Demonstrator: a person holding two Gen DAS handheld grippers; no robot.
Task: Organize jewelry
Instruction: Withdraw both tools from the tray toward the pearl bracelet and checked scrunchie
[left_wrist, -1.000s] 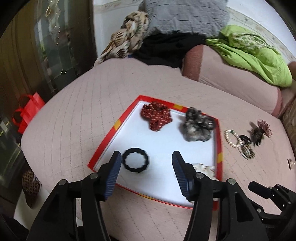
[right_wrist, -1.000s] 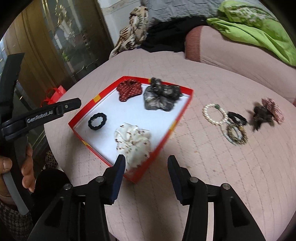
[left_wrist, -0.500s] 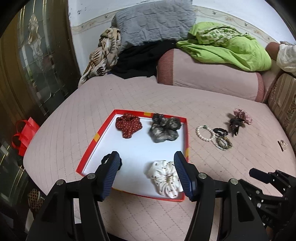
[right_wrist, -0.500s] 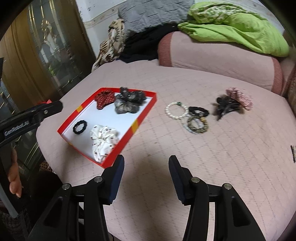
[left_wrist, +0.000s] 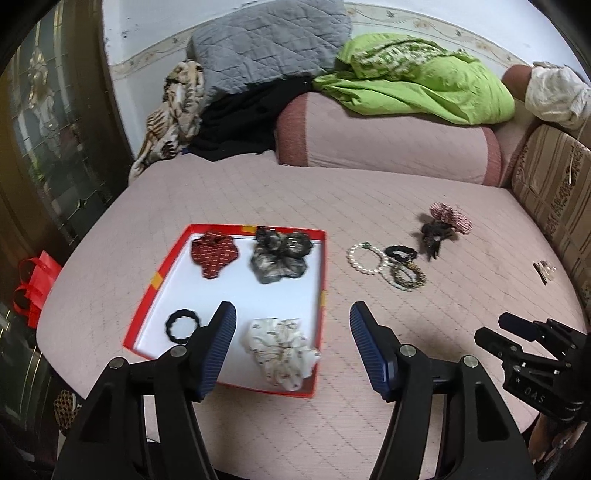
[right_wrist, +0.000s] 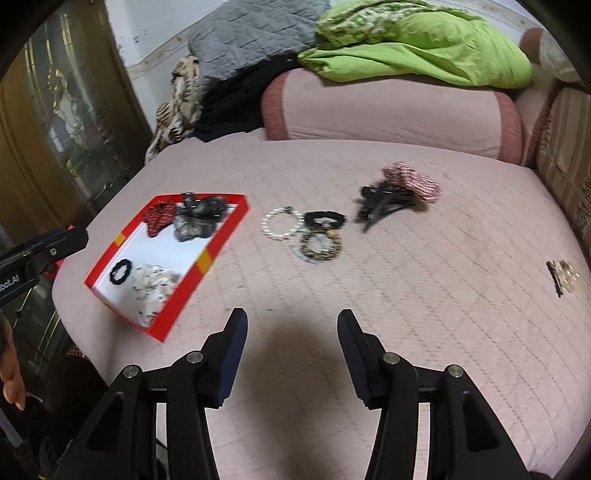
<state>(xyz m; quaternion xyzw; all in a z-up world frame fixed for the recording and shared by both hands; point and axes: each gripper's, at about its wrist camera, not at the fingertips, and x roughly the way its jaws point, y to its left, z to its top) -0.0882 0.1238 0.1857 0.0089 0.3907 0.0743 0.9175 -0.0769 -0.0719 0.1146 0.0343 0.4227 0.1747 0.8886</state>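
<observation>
Black left gripper (left_wrist: 290, 319) fingers wide, empty, over red tray (left_wrist: 323, 269); right gripper (right_wrist: 289, 326) fingers wide, empty, above pink quilt (right_wrist: 424, 280).

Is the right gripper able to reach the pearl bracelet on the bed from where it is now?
Probably yes. The right gripper is open, and only bare quilt lies between it and the pearl bracelet, which lies outside the red box.

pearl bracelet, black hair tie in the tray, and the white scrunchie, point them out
pearl bracelet (left_wrist: 365, 258), left wrist view, on the beaded ring's lower edge
black hair tie (left_wrist: 182, 326), left wrist view, on its wavy band
white scrunchie (left_wrist: 280, 350), left wrist view, on its ruffled middle
</observation>
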